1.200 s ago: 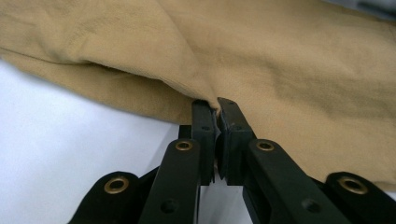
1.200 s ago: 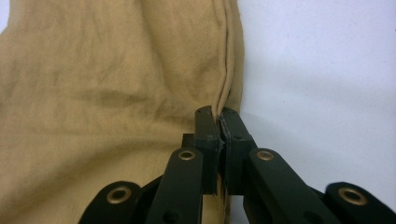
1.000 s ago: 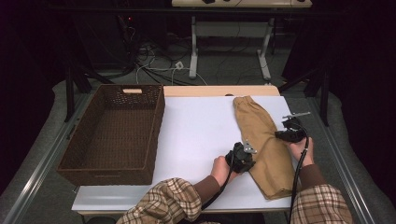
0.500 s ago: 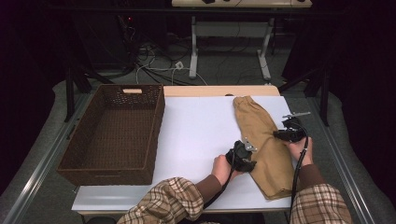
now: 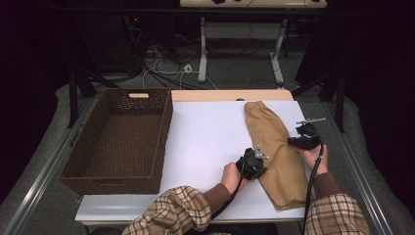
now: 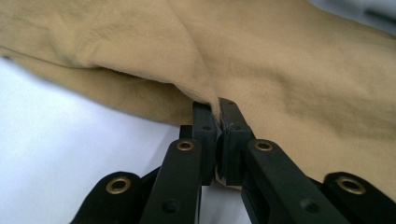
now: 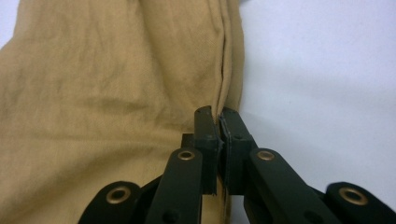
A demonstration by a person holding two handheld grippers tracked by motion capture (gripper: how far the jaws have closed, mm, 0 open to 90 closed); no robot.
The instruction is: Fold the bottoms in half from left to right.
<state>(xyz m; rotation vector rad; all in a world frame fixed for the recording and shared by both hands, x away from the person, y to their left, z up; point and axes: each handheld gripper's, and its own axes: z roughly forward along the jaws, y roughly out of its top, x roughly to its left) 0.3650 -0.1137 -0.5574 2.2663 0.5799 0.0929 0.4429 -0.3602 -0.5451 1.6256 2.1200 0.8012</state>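
Observation:
A tan cloth (image 5: 272, 142), long and folded like a trouser leg, lies lengthwise on the right part of the white table (image 5: 205, 142). My left gripper (image 5: 260, 164) is at the cloth's left edge, near the front. In the left gripper view, my left gripper (image 6: 218, 105) pinches a fold of the tan cloth (image 6: 280, 70); its jaws have just been closing on it. My right gripper (image 5: 293, 142) is at the cloth's right edge. Its jaws have also just been closing, and my right gripper (image 7: 215, 112) clamps the seamed edge of the cloth (image 7: 116, 93).
A dark wicker basket (image 5: 164, 142) with nothing in it stands on the table's left side. A wooden strip (image 5: 220, 95) runs along the table's far edge. Cables and a desk frame (image 5: 203, 54) are on the floor behind.

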